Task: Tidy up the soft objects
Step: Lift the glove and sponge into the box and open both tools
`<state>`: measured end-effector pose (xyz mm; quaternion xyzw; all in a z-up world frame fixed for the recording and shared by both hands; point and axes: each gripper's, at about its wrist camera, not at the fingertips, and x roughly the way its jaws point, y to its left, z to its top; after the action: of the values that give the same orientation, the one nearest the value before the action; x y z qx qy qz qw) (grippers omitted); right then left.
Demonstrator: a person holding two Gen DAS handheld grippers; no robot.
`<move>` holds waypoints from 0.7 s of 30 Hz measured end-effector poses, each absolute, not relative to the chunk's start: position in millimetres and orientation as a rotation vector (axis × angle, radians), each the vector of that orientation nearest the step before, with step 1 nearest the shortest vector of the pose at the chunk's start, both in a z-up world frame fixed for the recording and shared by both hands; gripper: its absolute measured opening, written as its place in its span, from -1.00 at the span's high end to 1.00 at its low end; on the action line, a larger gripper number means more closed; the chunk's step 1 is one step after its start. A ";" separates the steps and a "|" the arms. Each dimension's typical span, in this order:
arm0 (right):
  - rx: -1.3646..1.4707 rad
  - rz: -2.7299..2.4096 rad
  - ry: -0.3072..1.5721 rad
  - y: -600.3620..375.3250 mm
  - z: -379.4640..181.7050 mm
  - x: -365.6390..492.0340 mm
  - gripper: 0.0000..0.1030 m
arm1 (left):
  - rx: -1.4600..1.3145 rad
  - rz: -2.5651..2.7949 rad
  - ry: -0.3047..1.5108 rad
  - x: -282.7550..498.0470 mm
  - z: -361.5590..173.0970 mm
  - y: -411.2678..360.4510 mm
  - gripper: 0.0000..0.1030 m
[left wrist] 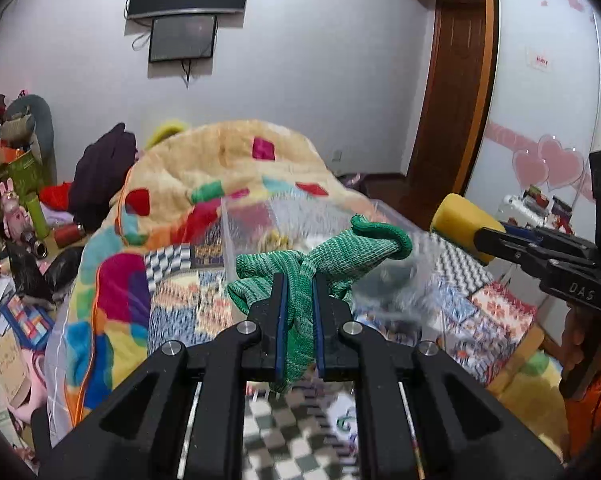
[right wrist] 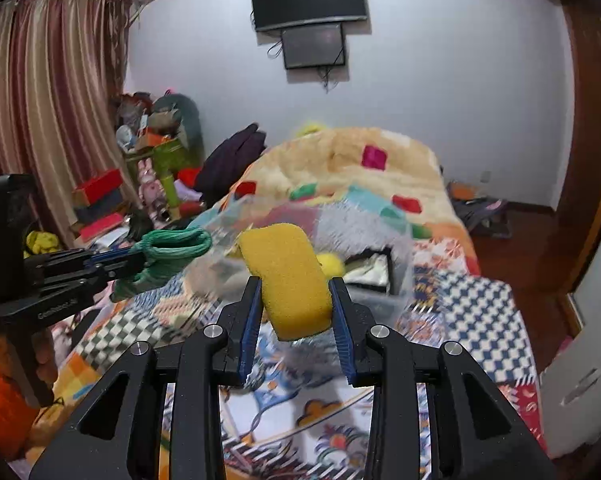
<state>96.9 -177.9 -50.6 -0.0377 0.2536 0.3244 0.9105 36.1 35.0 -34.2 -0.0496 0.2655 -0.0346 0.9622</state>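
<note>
We're mid-carry rn: left gripper [left wrist: 299, 288] pinching the green knit cloth [left wrist: 332, 252], right gripper [right wrist: 294, 300] squeezing the yellow sponge [right wrist: 288, 276], both hovering near the clear bin [right wrist: 384, 300] on the bed [right wrist: 460, 304]. Next imo: move over the bin opening, then let go.

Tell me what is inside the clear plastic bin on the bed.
The clear bin holds something yellow and a dark-edged flat item. The sponge and motion blur hide the rest.
</note>
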 end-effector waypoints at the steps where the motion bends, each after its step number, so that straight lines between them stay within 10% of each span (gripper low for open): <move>1: -0.073 0.657 0.510 -179.5 -47.3 100.7 0.41 | -0.104 -0.073 0.525 39.4 -30.5 34.8 0.79; 21: -0.051 0.544 0.566 -167.8 -75.5 165.0 0.41 | -0.128 -0.091 0.604 128.1 -54.4 18.4 0.79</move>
<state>165.0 -167.8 -75.5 -0.0250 0.2756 0.2651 0.9237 128.1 18.4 -54.4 -0.0631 0.2971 -0.0446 0.9517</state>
